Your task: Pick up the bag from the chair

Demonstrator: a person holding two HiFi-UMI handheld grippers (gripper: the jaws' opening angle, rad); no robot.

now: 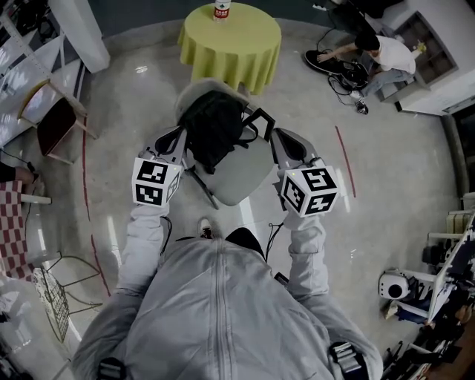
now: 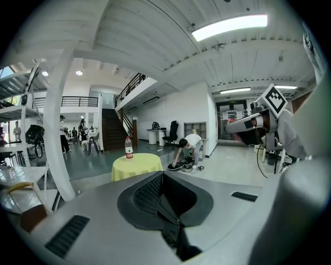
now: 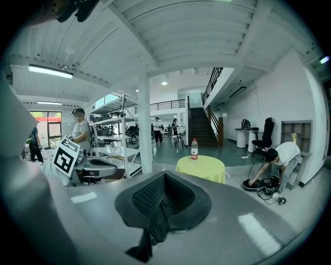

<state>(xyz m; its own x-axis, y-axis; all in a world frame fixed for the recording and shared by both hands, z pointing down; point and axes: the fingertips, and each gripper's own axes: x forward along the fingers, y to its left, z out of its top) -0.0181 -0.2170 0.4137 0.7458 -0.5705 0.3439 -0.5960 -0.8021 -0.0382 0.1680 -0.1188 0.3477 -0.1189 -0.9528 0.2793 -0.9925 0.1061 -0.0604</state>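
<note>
A black bag sits bunched over the back part of a white chair in the head view. I cannot tell whether the bag rests on the chair. My left gripper is at the bag's left side and my right gripper at its right, by a black strap. In the left gripper view the jaws are pressed together on a black strap that hangs below them. The right gripper view shows the same: jaws together, with a black strap pinched and drooping. The bag's body is hidden in both gripper views.
A round table with a yellow cloth and a bottle stands beyond the chair. A person crouches over gear on the floor at the far right. A red-seated chair stands at the left, and equipment crowds the right edge.
</note>
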